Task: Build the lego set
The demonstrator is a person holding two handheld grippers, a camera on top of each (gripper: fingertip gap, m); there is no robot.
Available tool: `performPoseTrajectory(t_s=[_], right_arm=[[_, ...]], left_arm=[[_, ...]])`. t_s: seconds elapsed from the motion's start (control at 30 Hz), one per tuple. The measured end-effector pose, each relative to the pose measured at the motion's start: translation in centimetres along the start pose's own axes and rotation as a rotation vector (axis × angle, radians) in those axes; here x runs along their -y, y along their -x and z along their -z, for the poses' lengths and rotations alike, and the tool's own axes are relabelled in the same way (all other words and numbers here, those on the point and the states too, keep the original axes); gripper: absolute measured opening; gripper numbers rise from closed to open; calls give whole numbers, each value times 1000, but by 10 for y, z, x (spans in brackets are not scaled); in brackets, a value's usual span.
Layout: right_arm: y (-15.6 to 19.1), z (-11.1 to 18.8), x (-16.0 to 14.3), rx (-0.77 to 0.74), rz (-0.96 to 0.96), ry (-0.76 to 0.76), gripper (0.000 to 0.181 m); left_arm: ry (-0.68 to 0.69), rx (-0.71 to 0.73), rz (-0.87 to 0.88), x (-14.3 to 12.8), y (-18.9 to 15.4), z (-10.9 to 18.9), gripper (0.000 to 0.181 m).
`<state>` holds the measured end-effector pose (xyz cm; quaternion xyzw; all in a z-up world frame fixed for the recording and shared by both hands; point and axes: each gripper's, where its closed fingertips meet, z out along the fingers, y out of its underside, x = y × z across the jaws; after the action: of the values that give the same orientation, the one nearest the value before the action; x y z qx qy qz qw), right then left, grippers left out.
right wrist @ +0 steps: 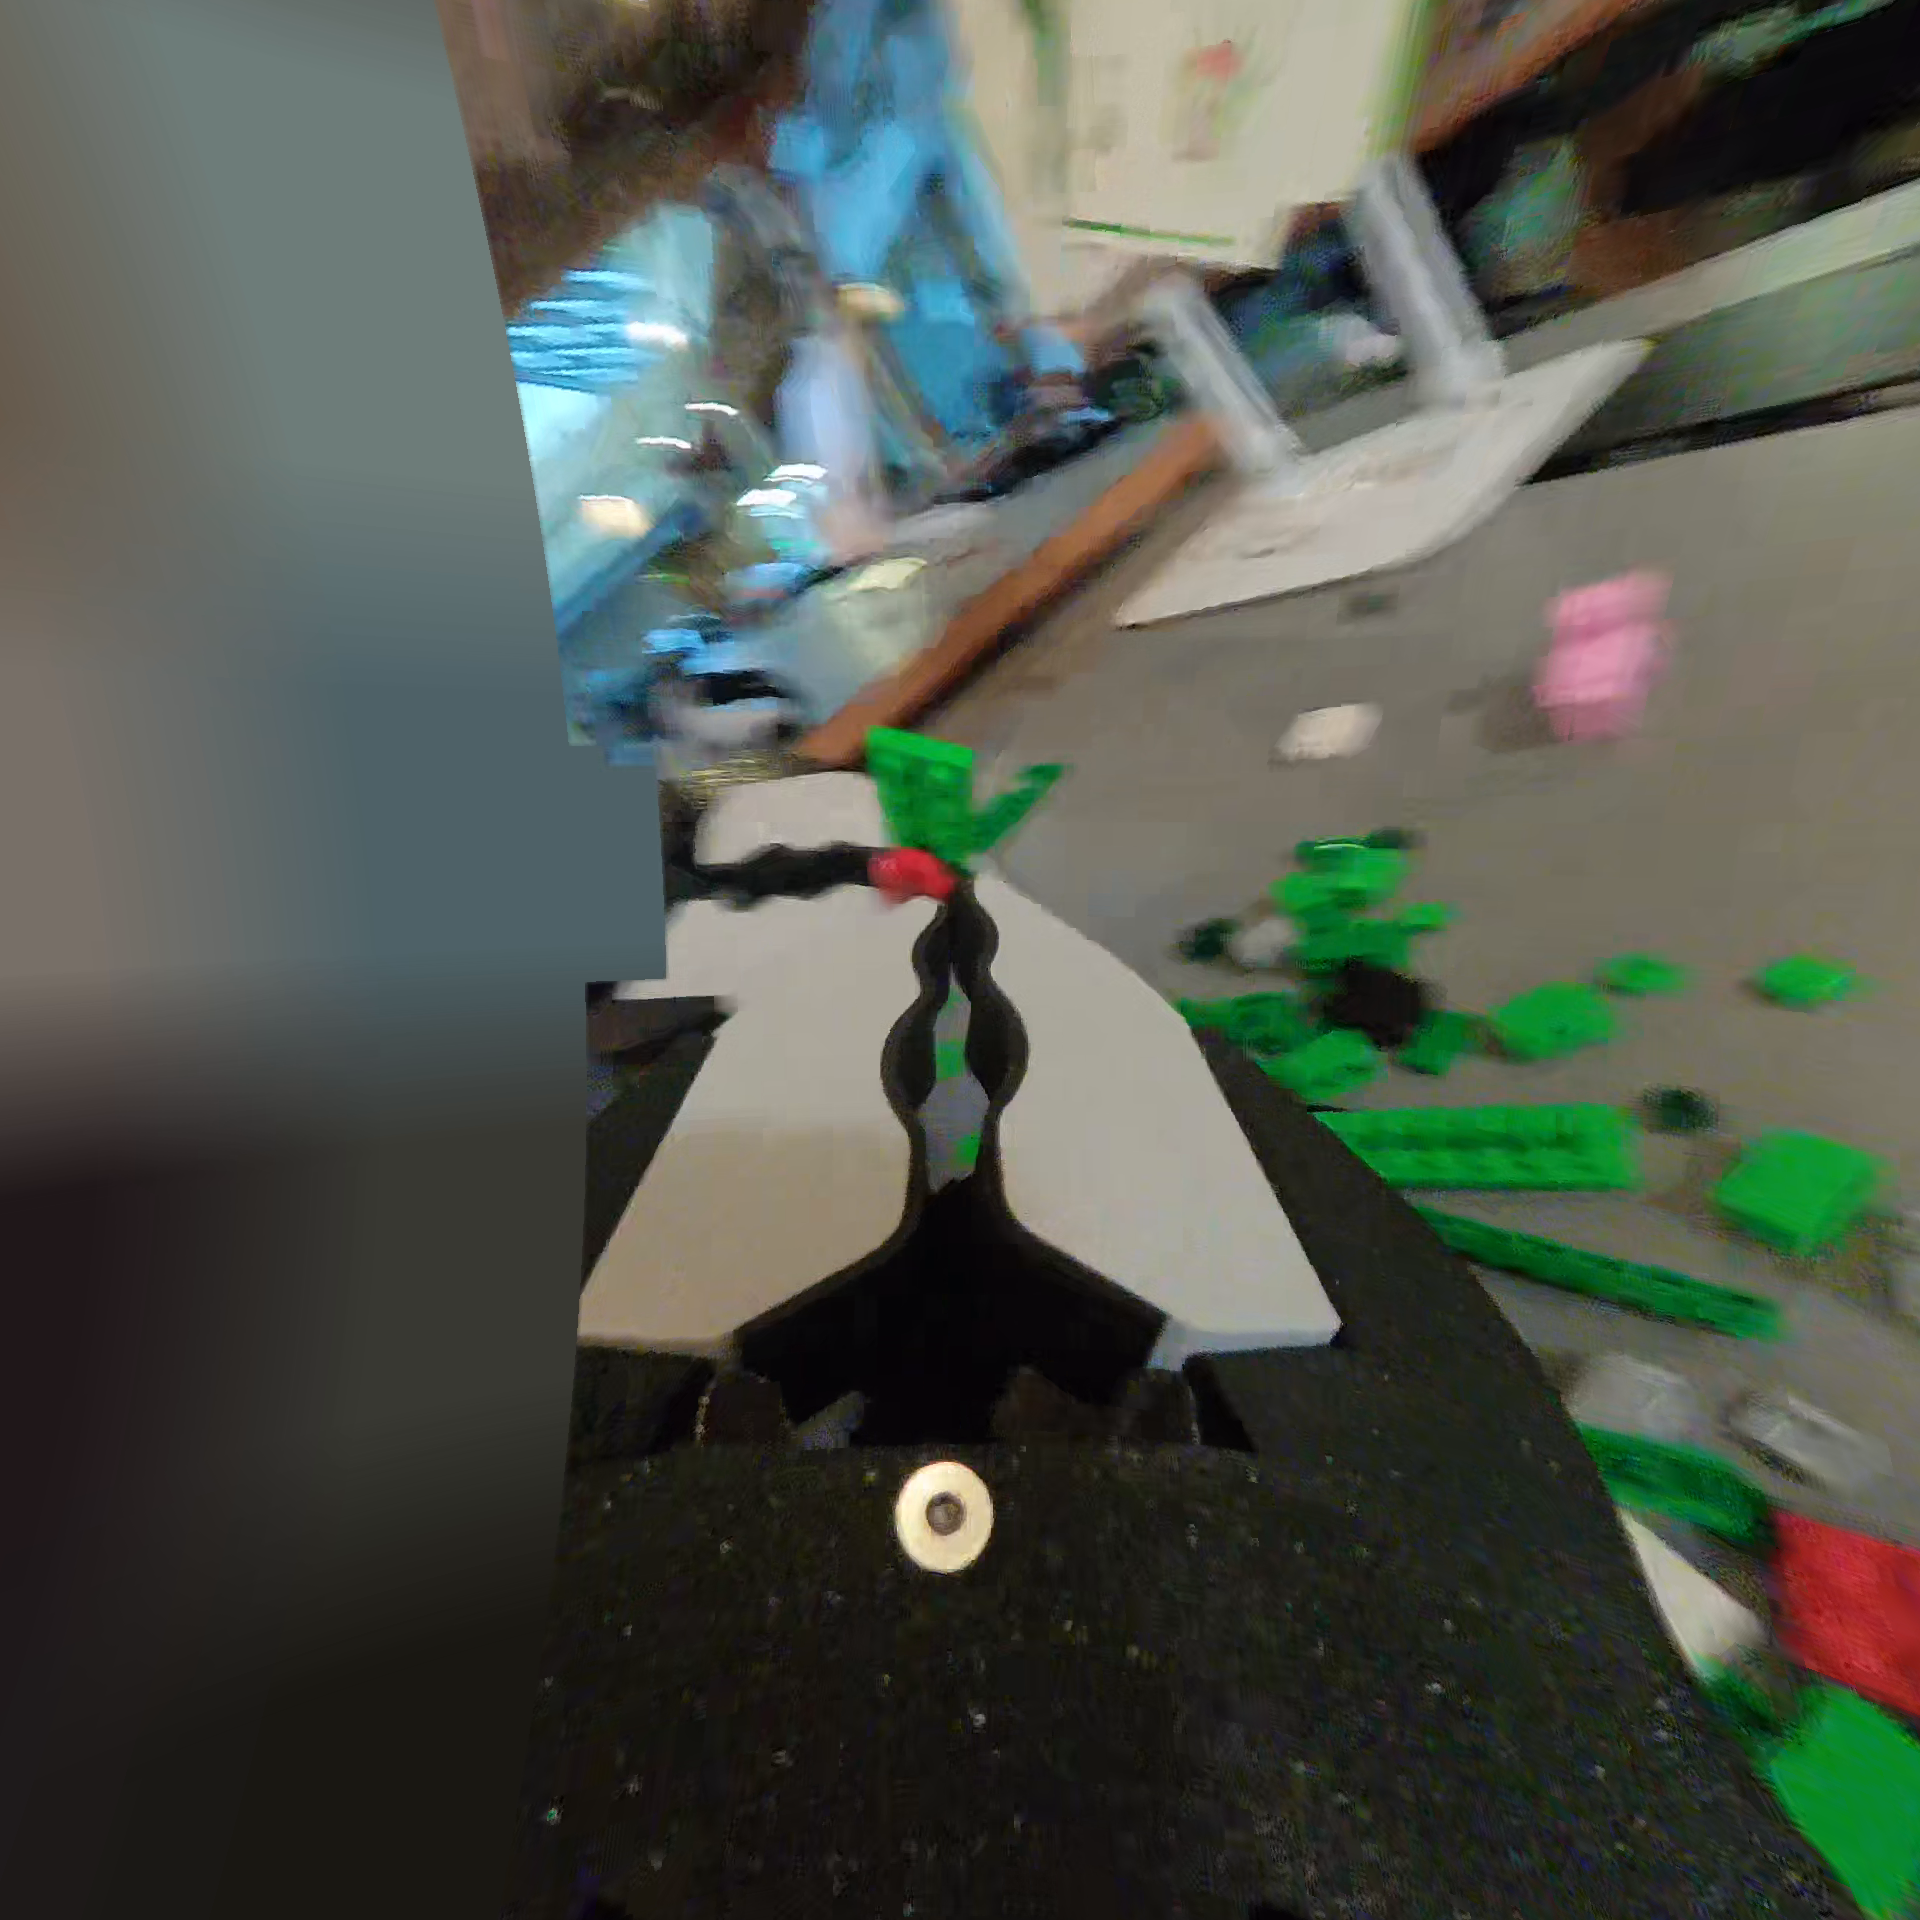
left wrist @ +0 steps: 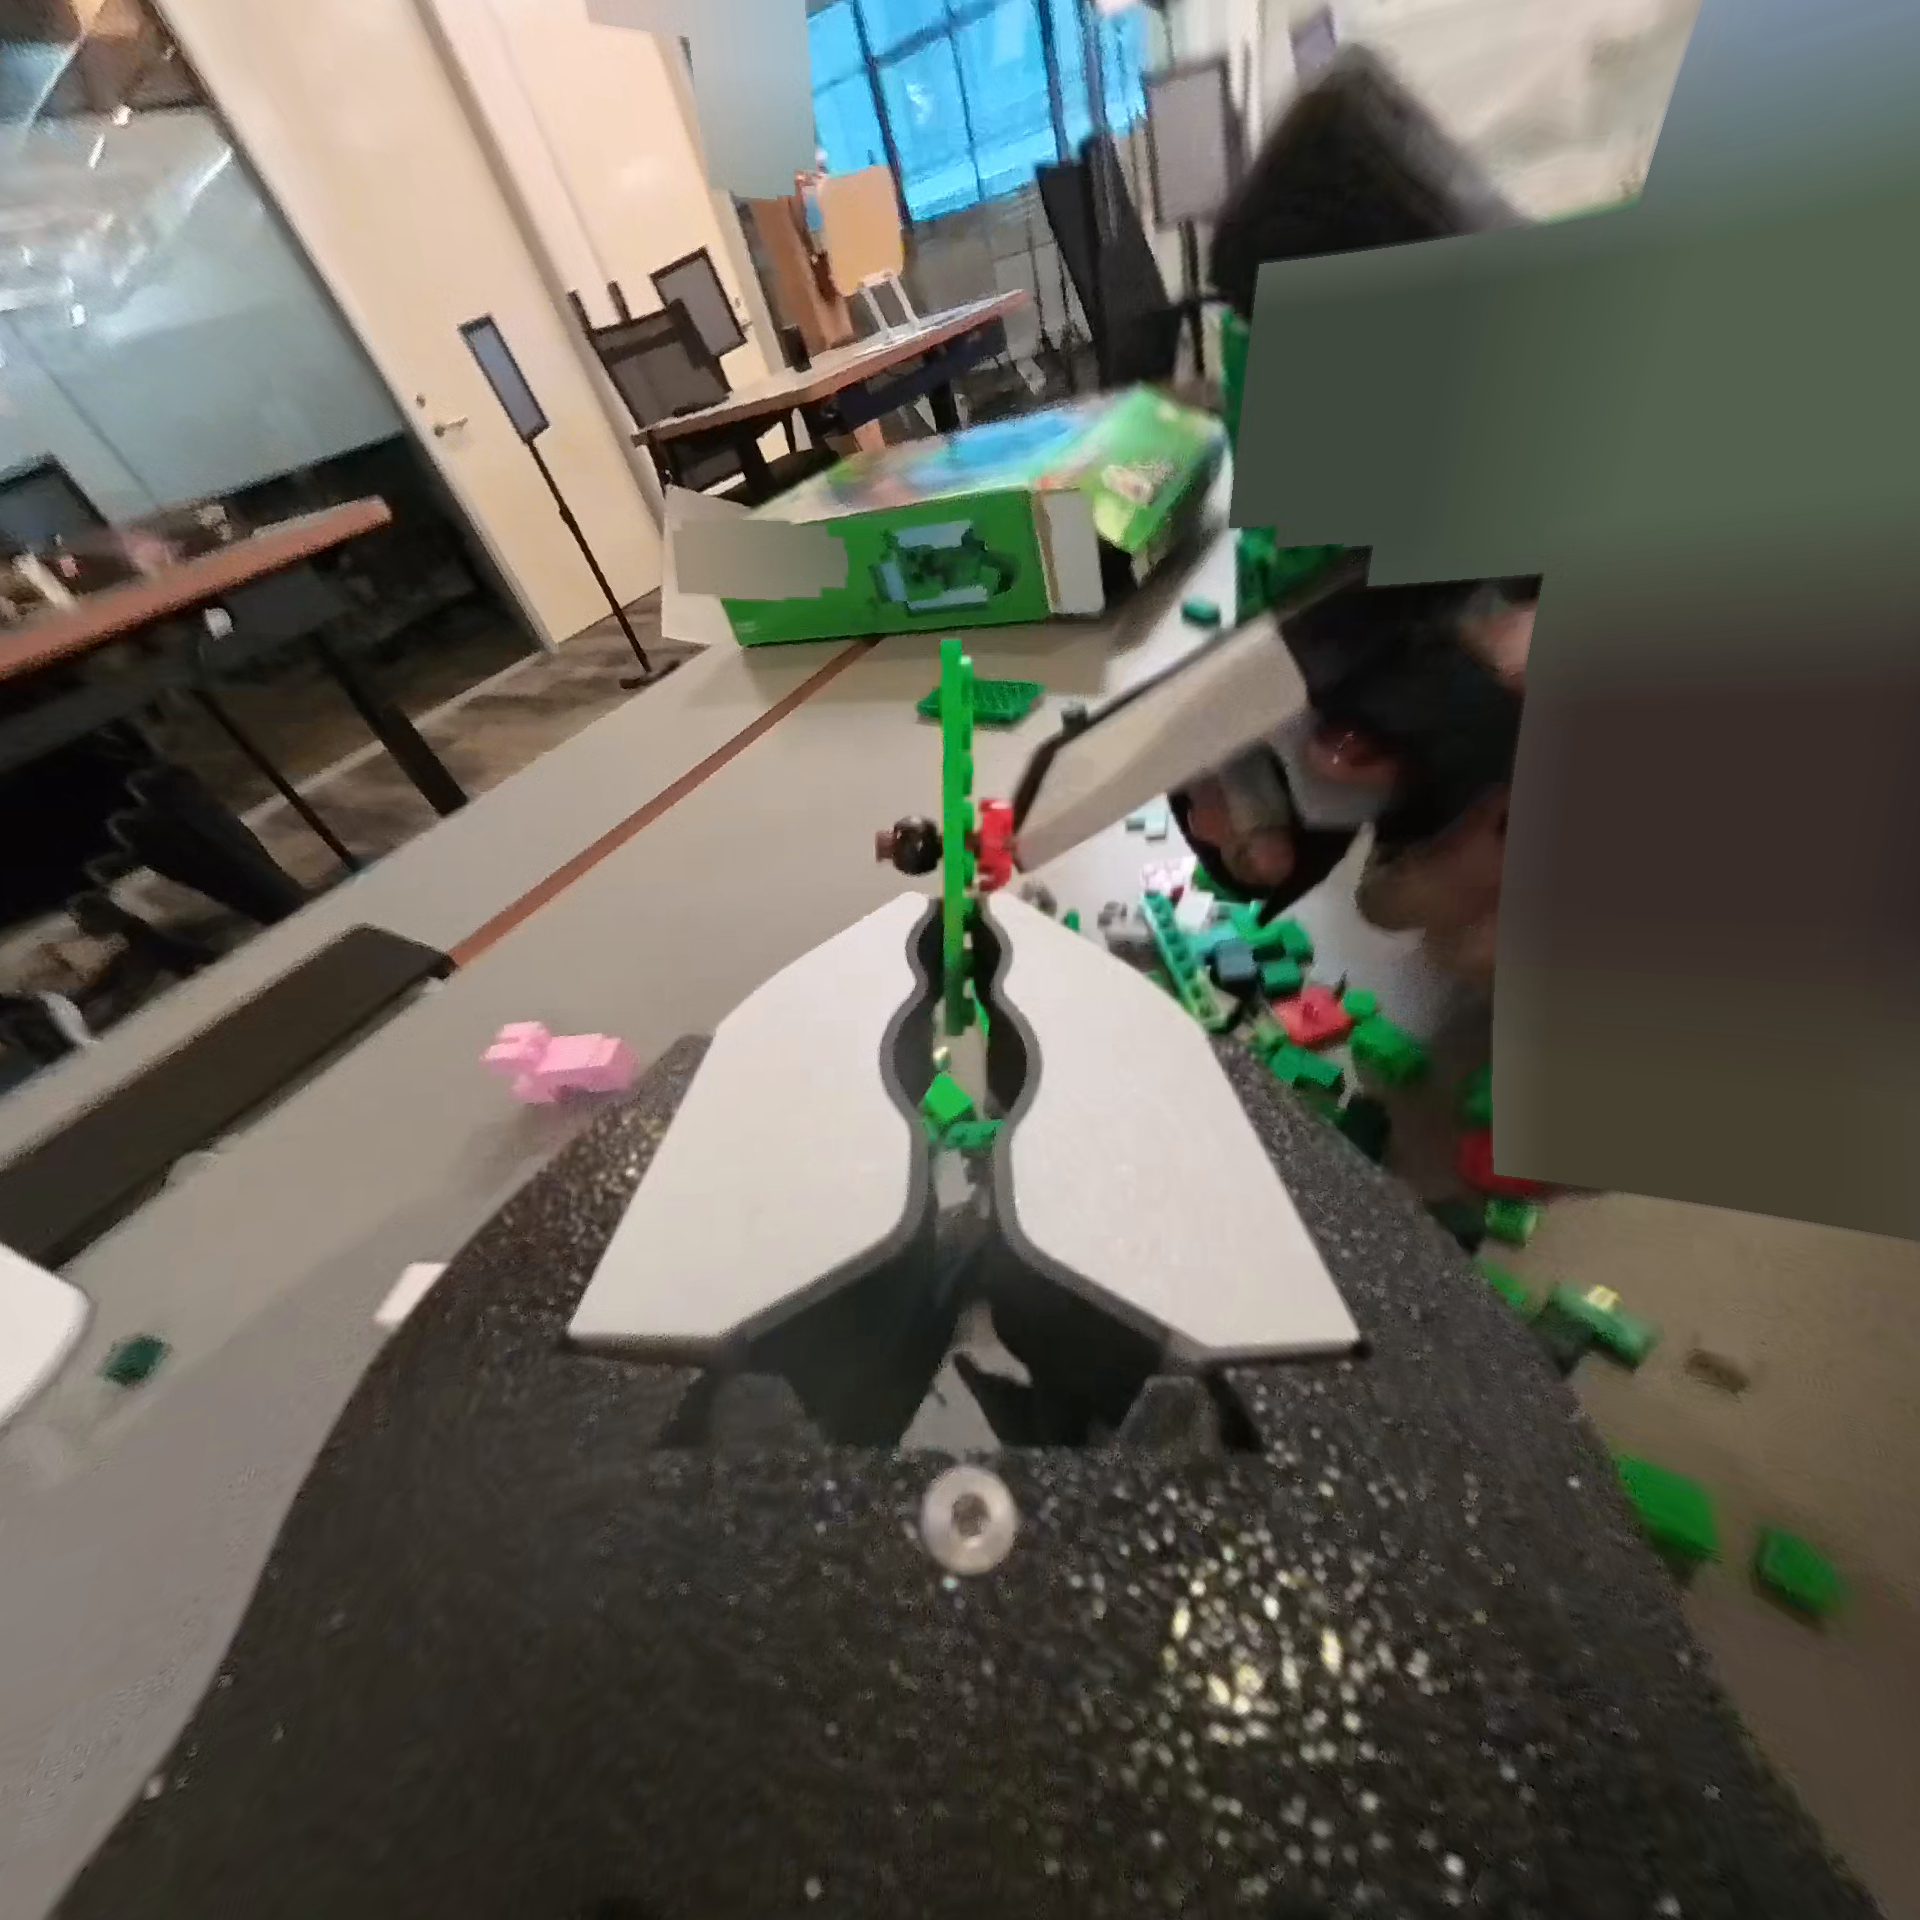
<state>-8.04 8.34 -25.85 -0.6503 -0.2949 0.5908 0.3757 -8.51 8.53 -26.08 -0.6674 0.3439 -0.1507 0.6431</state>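
Observation:
My left gripper (left wrist: 961, 920) is shut on the lower edge of a thin green plate (left wrist: 954, 748), which it holds upright on edge above the table. A dark round piece (left wrist: 914, 844) sticks out of the plate's left face. A small red piece (left wrist: 992, 836) sits against its right face. My right gripper (right wrist: 951, 896) is shut on the red piece (right wrist: 912, 873) and presses it against the green plate (right wrist: 930, 800). In the left wrist view the right gripper (left wrist: 1029, 826) comes in from the right.
A pile of loose green bricks (left wrist: 1299, 997) lies on the grey table (left wrist: 623, 883) to the right, also in the right wrist view (right wrist: 1475, 1148), with a red brick (right wrist: 1849, 1600). An open green box (left wrist: 935, 530) lies beyond. A pink pig figure (left wrist: 561, 1060) stands to the left. Left and right tips are no more than a few centimetres apart.

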Motion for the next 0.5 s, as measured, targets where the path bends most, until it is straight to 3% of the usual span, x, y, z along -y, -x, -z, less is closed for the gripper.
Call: performPoseTrajectory(t_s=[0.07, 0.2, 0.33, 0.37, 0.5], right_arm=[[-13, 7, 6, -173, 215, -15, 1], [-4, 7, 11, -211, 400, -3, 1], [0, 3, 6, -120, 242, -7, 1], [1, 2, 5, -97, 180, -11, 22], [-2, -2, 1, -100, 77, -18, 23]], left_arm=[[-27, -11, 195, 2, 12, 4, 4], [4, -32, 302, -13, 18, 1, 4], [17, 24, 126, -8, 11, -1, 4], [21, 36, 88, -7, 8, -2, 4], [22, 61, 7, -4, 5, -2, 4]])
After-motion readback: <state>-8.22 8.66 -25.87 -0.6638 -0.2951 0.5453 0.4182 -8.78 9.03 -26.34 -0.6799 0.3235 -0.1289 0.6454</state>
